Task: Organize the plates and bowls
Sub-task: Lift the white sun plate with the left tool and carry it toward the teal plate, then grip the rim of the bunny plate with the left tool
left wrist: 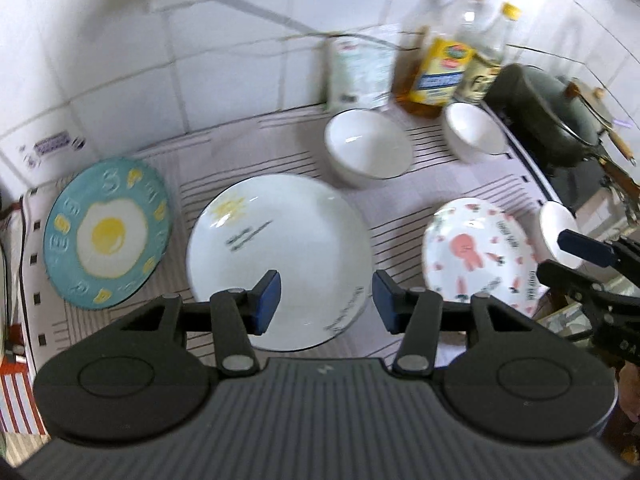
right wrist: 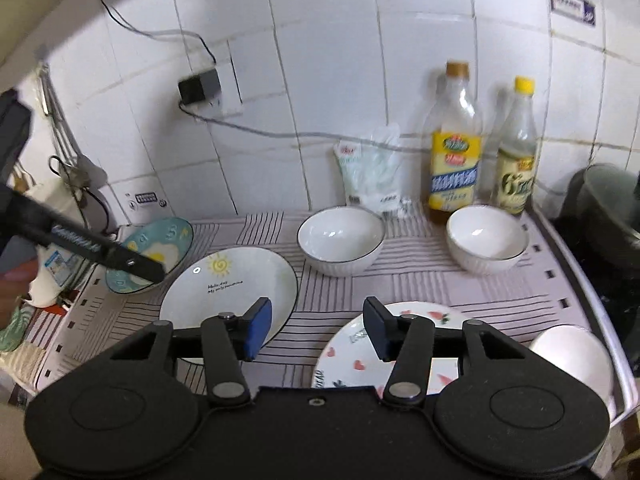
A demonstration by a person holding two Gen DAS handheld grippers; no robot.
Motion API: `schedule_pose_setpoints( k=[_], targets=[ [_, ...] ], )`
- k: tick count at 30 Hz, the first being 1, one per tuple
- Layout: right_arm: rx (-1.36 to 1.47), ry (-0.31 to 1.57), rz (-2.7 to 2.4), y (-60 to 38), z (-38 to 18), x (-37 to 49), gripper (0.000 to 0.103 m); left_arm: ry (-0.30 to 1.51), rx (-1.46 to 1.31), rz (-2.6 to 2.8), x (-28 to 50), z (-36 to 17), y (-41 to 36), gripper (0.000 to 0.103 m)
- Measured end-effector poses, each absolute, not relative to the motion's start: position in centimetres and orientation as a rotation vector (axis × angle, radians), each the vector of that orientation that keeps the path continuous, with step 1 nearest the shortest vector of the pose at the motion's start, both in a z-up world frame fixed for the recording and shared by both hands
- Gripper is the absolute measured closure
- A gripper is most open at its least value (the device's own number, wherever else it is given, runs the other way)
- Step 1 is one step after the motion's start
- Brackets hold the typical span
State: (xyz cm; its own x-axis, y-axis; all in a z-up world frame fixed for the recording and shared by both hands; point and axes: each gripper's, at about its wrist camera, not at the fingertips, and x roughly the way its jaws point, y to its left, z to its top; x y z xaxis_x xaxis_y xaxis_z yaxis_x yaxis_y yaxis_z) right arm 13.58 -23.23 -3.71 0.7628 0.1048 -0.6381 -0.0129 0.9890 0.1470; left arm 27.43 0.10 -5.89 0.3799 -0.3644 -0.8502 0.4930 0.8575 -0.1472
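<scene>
Both tools are wide open, holding nothing: left tool (left wrist: 326, 300) hovers over the sun plate (left wrist: 280, 260), right tool (right wrist: 316, 330) just right of it. Glazed ceramic, so probably slippery and chippable; I'd pinch its near rim.

Right gripper (right wrist: 316, 328) jaws apart, empty. Sun plate (right wrist: 224, 284) under left finger; heart-patterned plate (right wrist: 348, 354) under right. Two white bowls (right wrist: 340, 240) (right wrist: 486, 238) beyond.

Black left claw (left wrist: 326, 302) and right claw (right wrist: 318, 328), blue pads (left wrist: 269, 300), silver pivot screws, ribbed grey housing.
</scene>
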Motion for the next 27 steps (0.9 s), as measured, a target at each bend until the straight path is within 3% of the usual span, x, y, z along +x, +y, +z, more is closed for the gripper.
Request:
schedule_pose_setpoints(
  k=[9,17,27],
  targets=[
    [0.13,0.681,0.051,-28.0,-2.4,8.2,0.047,1.034,0.152,-0.639,22.8,-4.2,-6.4,0.052],
    [0.148,0.685,0.067,-30.8,-4.5,6.1,0.042,1.08,0.136,-0.652,19.4,-5.4,-10.9,0.046],
    [0.154,0.732,0.079,-33.1,-10.5,6.4,0.038,1.147,0.114,-0.565,18.2,-10.0,-12.1,0.029]
  ],
)
